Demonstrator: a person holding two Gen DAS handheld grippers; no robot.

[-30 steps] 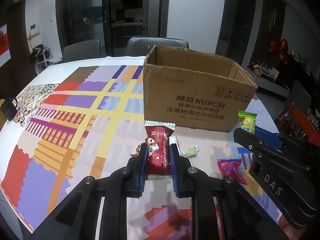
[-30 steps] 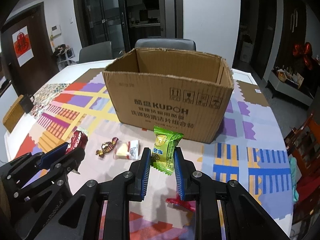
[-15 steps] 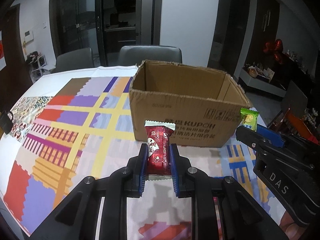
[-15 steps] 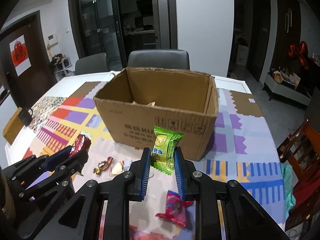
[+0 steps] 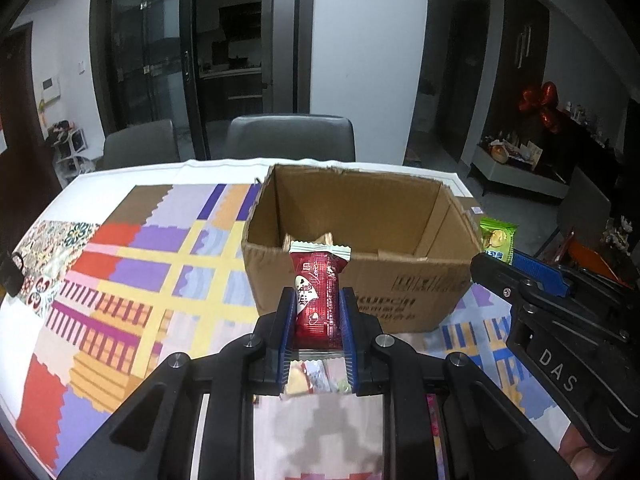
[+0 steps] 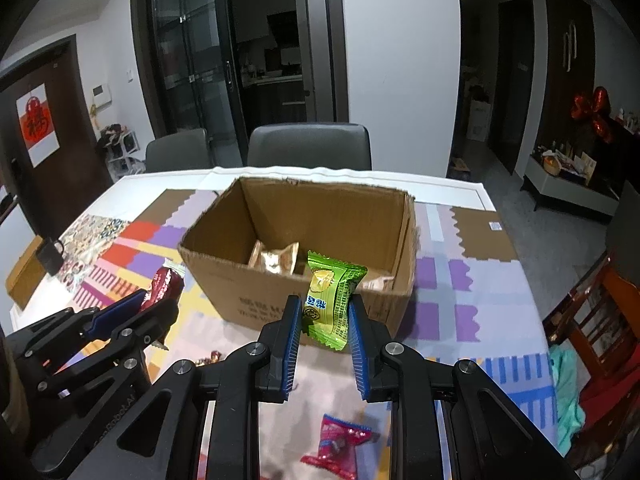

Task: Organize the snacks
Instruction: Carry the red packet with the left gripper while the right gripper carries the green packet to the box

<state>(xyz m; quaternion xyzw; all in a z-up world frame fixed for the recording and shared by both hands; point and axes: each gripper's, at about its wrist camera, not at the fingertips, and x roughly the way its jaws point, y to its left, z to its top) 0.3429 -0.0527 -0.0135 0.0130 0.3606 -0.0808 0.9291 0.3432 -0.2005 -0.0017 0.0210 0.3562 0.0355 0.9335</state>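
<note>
My left gripper [image 5: 317,300] is shut on a dark red snack packet [image 5: 318,292], held upright in front of the open cardboard box [image 5: 360,280]. In the right wrist view my right gripper [image 6: 324,308] is shut on a green snack packet [image 6: 330,300], raised before the same cardboard box [image 6: 248,292]. Gold-wrapped snacks [image 6: 276,260] lie inside the box. The right gripper with the green packet [image 5: 498,240] shows at the right of the left wrist view. The left gripper with the red packet [image 6: 164,286] shows at the left of the right wrist view.
A pink-red packet [image 6: 340,444] and a small wrapped candy [image 6: 210,358] lie on the patterned tablecloth [image 5: 120,280] below the grippers. Two grey chairs [image 5: 290,136] stand behind the table. A small dark object [image 6: 50,254] sits near the table's left edge.
Both grippers have risen with their packets and come nearer the box. I now look down into the box and the gold snacks inside show.
</note>
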